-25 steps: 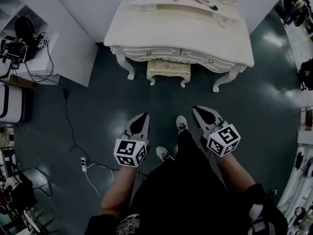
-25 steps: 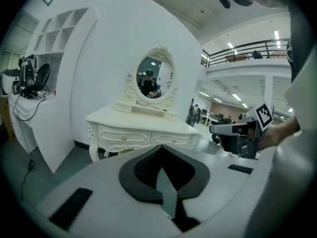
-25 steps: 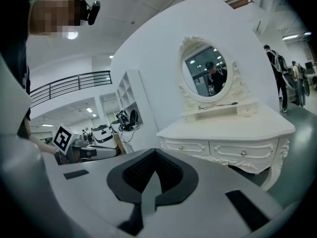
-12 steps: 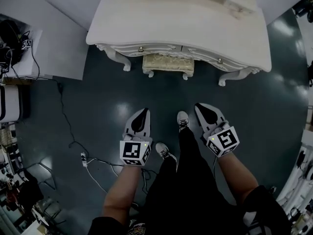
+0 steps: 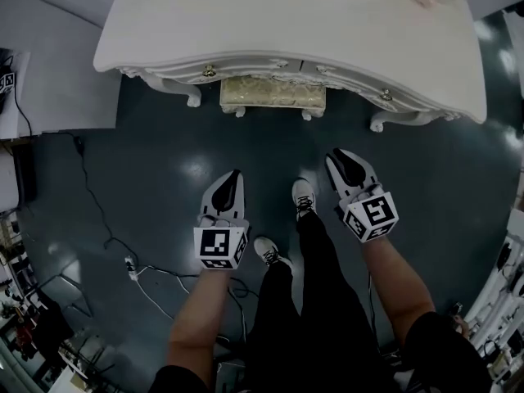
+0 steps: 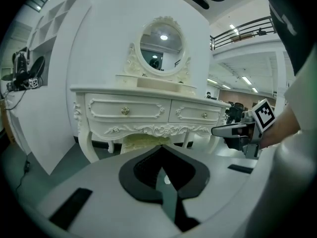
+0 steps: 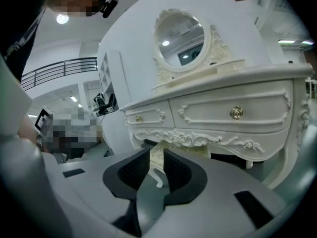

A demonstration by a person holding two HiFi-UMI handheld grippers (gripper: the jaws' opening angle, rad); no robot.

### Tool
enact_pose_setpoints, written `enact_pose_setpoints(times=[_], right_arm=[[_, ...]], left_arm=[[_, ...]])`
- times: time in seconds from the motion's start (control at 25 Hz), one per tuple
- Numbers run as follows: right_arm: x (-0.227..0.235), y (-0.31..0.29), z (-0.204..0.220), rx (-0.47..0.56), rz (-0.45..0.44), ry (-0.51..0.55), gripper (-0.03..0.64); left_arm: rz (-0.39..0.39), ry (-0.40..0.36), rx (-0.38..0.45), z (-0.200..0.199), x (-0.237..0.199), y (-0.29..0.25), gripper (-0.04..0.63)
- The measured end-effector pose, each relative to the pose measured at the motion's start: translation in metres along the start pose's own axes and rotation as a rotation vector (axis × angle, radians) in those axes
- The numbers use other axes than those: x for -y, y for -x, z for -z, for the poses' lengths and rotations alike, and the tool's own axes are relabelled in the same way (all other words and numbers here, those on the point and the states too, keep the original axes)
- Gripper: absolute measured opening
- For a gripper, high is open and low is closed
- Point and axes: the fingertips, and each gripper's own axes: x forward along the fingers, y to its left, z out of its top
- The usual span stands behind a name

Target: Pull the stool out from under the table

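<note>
The cream cushioned stool [image 5: 273, 97] sits tucked under the white vanity tabletop [image 5: 286, 23], well apart from both grippers above the dark floor [image 5: 155, 162]: the left gripper [image 5: 234, 176] has its fingers together and empty, while the right gripper [image 5: 337, 157] fingers are opening on nothing.

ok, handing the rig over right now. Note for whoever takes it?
Left gripper: jaws shut, empty, held over the floor short of the table.
Right gripper: jaws opening, nothing between them, also short of the table.
Stool: tucked under the table, untouched.
Done: nothing on the stool yet.
Left: reach in, grip the stool, pull it out.
</note>
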Motion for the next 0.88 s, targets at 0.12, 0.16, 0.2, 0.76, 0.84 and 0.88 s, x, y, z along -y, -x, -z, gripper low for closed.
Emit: enact_pose_setpoints(times=[0.12,0.16,0.2,0.76,0.84,0.88], right_arm=[[0.028,-0.021,0.035,-0.010,0.045,-0.015,0.095],[0.037,-0.030,0.047,-0.017,0.056,-0.011,0.098],[0.045,-0.039,0.059,-0.025,0.065,-0.004,0.101],[0.159,-0.158,0.205,-0.189,0.164,0.056,0.250],[0.172,-0.172,0.218,-0.200,0.176,0.059,0.264],[0.177,-0.179,0.223,-0.207,0.179,0.067,0.269]], left_arm=[[0.010,0.008,-0.012,0.032,-0.002,-0.025,0.005],[0.015,0.007,-0.013,0.041,-0.003,-0.034,0.005],[0.021,0.007,-0.013,0.050,-0.004,-0.043,0.005],[0.073,0.015,-0.051,0.170,-0.025,-0.131,0.006],[0.075,0.008,-0.056,0.183,-0.029,-0.137,0.006],[0.075,0.005,-0.059,0.188,-0.031,-0.139,0.006]])
